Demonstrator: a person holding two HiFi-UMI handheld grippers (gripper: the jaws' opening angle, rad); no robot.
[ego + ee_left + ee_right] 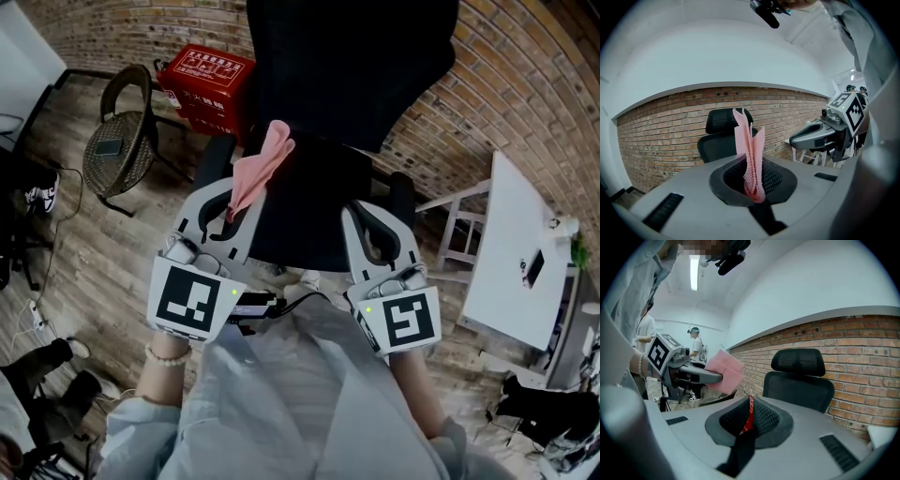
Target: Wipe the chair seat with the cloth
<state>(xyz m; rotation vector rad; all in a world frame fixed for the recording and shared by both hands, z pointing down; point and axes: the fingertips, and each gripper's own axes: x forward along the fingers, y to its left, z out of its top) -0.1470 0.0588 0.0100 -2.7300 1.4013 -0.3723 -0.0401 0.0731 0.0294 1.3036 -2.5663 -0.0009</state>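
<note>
Pale shirt (300, 394) of the person fills the lower frame. Left gripper (228, 208): jaws clamped on the pink cloth (262, 164), which sticks out beyond them over the left edge of the black chair seat (309, 211); contact with the seat cannot be determined. Right gripper (375, 225): jaws closed together, nothing held, over the seat's right side. White table (511, 244) stands far right.

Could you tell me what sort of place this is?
Probably an office or studio workspace: a black office chair before a brick wall, and a white table nearby.
</note>
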